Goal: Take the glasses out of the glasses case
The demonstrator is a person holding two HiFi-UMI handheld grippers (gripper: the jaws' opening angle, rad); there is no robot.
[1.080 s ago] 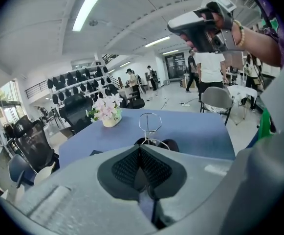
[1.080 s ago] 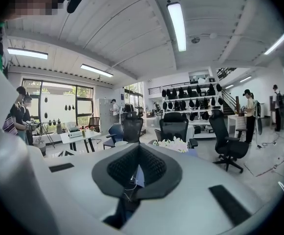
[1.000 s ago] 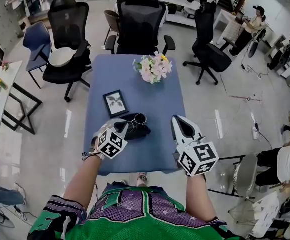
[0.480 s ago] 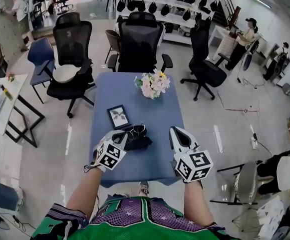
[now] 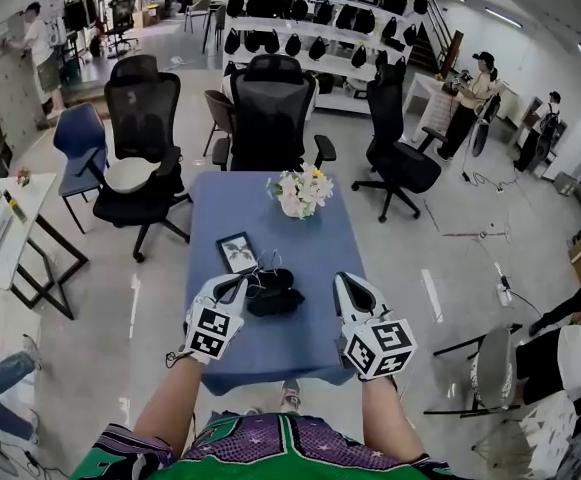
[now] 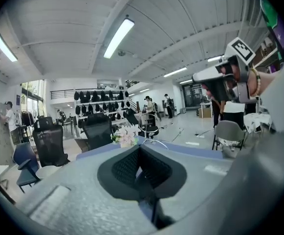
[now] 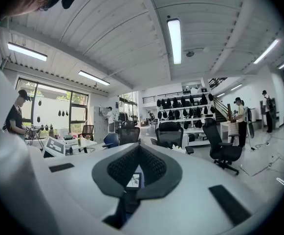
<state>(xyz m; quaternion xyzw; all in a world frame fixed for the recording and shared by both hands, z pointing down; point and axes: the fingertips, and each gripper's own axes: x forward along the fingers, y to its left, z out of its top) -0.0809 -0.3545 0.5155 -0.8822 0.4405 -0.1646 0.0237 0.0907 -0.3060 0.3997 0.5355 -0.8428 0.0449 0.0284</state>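
Note:
A black glasses case [image 5: 275,301] lies on the blue table [image 5: 310,246], near its front edge. Thin-rimmed glasses [image 5: 267,269] rest at the case's far side; I cannot tell whether they are inside it. My left gripper [image 5: 236,282] is just left of the case, jaws together and empty. My right gripper [image 5: 342,280] hovers a little way to the right of the case, also shut and empty. In the left gripper view the shut tips [image 6: 140,147] point across the table. In the right gripper view the tips [image 7: 139,146] are closed too.
A framed picture [image 5: 237,252] lies behind the case, and a flower bouquet [image 5: 301,192] stands at the table's far end. Black office chairs [image 5: 268,116] ring the far side. A white desk [image 5: 0,230] is at the left. People stand in the background.
The head view has tilted up and shows more of the room. Both grippers stay shut at the table's near edge on either side of the case.

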